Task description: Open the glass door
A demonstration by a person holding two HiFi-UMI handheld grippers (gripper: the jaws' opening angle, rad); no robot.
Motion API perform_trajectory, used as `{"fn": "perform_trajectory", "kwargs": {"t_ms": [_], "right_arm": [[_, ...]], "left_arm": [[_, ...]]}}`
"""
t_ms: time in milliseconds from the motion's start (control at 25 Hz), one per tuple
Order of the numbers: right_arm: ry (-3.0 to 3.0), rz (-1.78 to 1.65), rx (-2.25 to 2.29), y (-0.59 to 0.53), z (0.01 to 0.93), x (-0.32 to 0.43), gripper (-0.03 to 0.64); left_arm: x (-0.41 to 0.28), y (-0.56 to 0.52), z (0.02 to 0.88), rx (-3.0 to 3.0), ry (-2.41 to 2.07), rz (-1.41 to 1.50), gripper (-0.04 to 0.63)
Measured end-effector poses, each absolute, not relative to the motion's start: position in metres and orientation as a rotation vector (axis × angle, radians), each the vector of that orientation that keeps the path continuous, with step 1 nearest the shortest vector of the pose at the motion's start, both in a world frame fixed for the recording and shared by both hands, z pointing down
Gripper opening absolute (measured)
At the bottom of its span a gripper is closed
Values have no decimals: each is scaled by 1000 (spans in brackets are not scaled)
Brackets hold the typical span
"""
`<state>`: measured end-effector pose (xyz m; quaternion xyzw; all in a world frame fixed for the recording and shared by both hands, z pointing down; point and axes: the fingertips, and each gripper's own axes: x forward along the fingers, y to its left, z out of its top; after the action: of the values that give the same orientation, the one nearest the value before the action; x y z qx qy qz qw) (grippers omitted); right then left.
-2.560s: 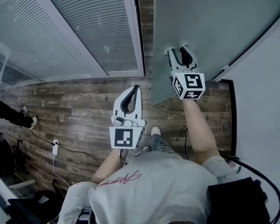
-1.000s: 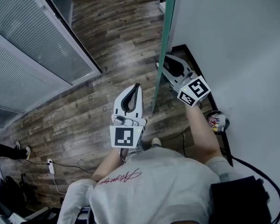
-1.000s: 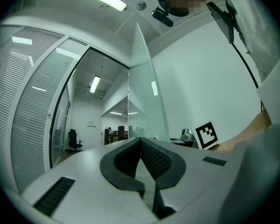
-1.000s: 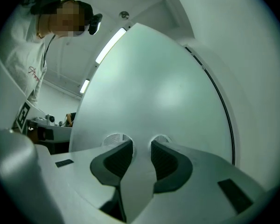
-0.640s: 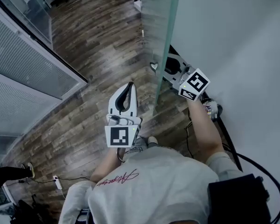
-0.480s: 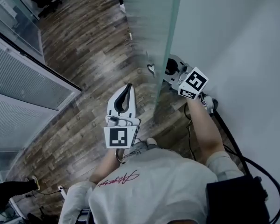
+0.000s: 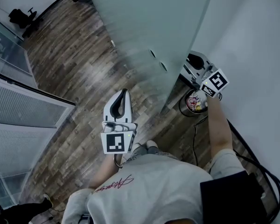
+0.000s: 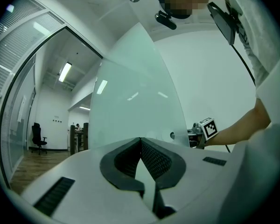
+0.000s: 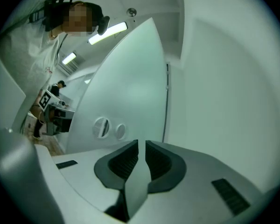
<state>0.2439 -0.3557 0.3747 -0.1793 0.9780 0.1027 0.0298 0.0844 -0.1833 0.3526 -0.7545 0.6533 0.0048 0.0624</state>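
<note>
— Where's the glass door (image 7: 149, 27)?
— Standing open between the two grippers. The left gripper (image 7: 123, 93) has its jaws together, empty. The right gripper (image 7: 194, 59) has just been closing; a slim gap remains, with nothing inside.

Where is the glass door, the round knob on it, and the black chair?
glass door (image 7: 144, 17), head view, middle of the frosted pane.
round knob (image 9: 101, 127), right gripper view, its slotted face.
black chair (image 8: 36, 133), left gripper view, its backrest.

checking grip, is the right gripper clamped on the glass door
No, the right gripper, jaws just closed further, holds nothing; the glass door stands ahead.
</note>
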Motion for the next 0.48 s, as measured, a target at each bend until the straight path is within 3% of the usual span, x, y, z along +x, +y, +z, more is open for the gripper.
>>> {"fn": "perform_trajectory", "kwargs": {"t_ms": [80,480], "right_arm": [[2976,391,-745,-363,370,272,43],[2810,334,-1164,-354,364,327,15]], "left_arm": [[90,-191,353,-2293,1949,31,7],[138,-230,340,-2414,1786,141,7]]}}
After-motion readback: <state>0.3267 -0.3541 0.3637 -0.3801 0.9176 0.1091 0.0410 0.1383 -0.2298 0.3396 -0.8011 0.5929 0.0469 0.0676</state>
